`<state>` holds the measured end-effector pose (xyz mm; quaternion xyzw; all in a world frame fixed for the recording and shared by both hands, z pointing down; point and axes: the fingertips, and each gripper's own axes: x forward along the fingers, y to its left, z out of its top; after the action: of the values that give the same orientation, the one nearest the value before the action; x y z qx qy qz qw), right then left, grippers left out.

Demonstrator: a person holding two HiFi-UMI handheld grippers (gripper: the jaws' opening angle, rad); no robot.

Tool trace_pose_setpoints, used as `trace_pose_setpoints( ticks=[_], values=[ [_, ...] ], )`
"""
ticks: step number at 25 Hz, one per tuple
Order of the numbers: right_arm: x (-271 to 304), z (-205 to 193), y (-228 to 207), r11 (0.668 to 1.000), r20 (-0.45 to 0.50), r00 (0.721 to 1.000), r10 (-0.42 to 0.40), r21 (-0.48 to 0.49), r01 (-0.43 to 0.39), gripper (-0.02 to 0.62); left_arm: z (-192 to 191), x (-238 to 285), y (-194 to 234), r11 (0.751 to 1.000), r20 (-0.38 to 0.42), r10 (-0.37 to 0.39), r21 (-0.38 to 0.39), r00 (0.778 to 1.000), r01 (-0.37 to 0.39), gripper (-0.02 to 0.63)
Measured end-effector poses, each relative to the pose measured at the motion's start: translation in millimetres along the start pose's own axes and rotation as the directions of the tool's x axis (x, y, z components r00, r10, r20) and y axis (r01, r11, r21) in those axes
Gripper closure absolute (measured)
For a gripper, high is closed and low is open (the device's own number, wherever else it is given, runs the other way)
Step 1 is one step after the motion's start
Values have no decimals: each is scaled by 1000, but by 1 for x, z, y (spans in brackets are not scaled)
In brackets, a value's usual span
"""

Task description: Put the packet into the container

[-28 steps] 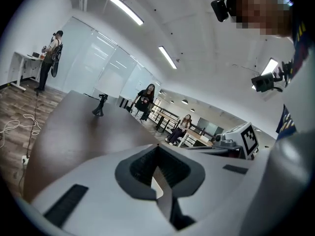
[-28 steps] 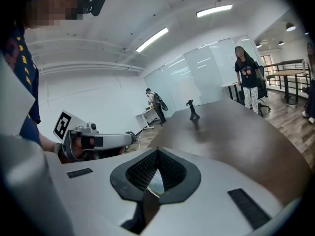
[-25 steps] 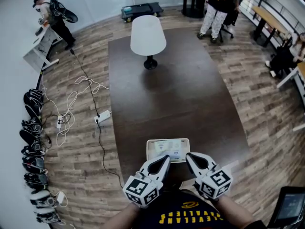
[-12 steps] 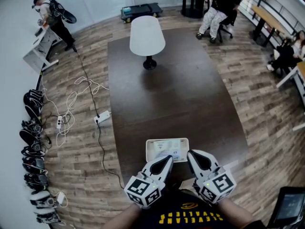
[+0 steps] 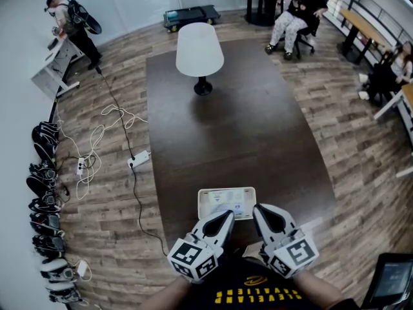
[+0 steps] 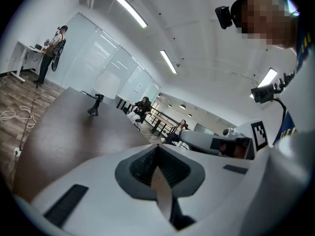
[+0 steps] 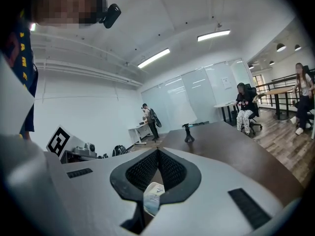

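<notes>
Both tongs are clenched on nothing: the left gripper [image 5: 227, 214] has its jaws pressed together at the tips in its own view [image 6: 157, 148], and so does the right gripper [image 7: 157, 152], where a scrap of pale printed material shows through the gap behind the closed tips. Seen from the head, they sit side by side at the near edge of the dark brown table [image 5: 219, 121], marker cubes toward the person. The left tip overlaps the near rim of the container [image 5: 201, 202], and the right tip is just beside its near right corner. The packet [image 5: 226, 204] lies flat inside the white container. A white lamp [image 5: 200, 47] stands at the table's far end, well apart
</notes>
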<state>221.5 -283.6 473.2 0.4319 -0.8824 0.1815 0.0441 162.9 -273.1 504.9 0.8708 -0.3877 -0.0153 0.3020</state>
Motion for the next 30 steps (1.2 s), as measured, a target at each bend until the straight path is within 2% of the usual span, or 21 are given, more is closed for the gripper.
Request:
trace_pose_setpoints(
  ticks=[9,25,30],
  values=[
    [-9,14,7,997,65,998,22,-72,-17,586,24,-5,-16,1000,59,-11,30,998,9,606],
    [-4,9,9,999,51,998,22,-47,-19,586,23,-7,-15,999,45,-13,35,999,12,606],
    [-3,8,7,998,44,999,29,-49,-26,586,29,-5,-18,998,48,-11,65,999,8,606]
  ],
)
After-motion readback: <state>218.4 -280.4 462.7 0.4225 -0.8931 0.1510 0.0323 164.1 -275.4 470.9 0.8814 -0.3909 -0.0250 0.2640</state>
